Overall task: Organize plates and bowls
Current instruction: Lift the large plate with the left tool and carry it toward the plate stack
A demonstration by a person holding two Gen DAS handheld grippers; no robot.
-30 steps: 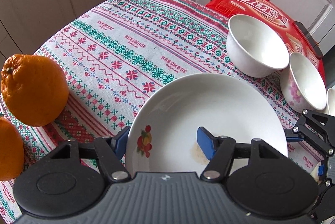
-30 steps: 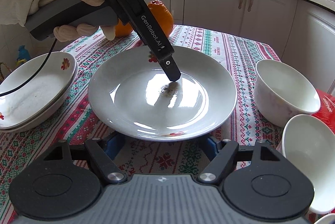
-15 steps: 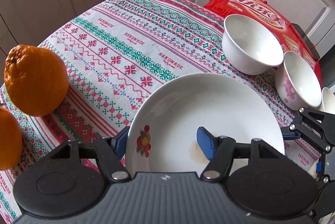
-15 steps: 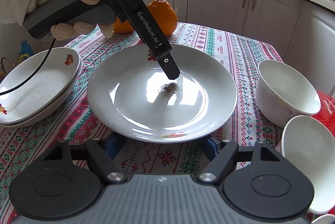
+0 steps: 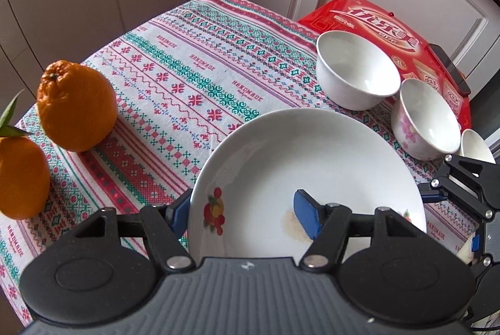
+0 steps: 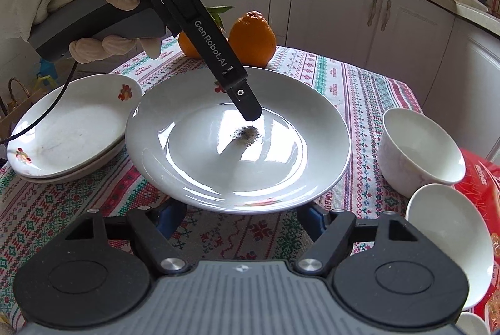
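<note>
A white plate with a fruit decal point(image 5: 312, 172) is held by its rim in my left gripper point(image 5: 242, 214), one blue finger under the rim, one inside. In the right wrist view the same plate point(image 6: 237, 147) hangs above the tablecloth, with the left gripper point(image 6: 243, 97) reaching in from above. My right gripper point(image 6: 242, 217) is open and empty, its fingers just under the plate's near edge. Two stacked plates point(image 6: 72, 128) lie at the left. White bowls point(image 5: 356, 75) point(image 5: 425, 122) stand at the right.
Two oranges point(image 5: 75, 106) point(image 5: 22, 175) sit on the patterned tablecloth point(image 5: 193, 84). A red box point(image 5: 384, 31) with a phone on it lies beyond the bowls. Another white bowl point(image 6: 450, 244) is at the right gripper's side. Cabinets surround the table.
The left gripper has lifted the plate higher off the table and tilted it slightly. The right gripper has stayed low and open beneath its near edge.
</note>
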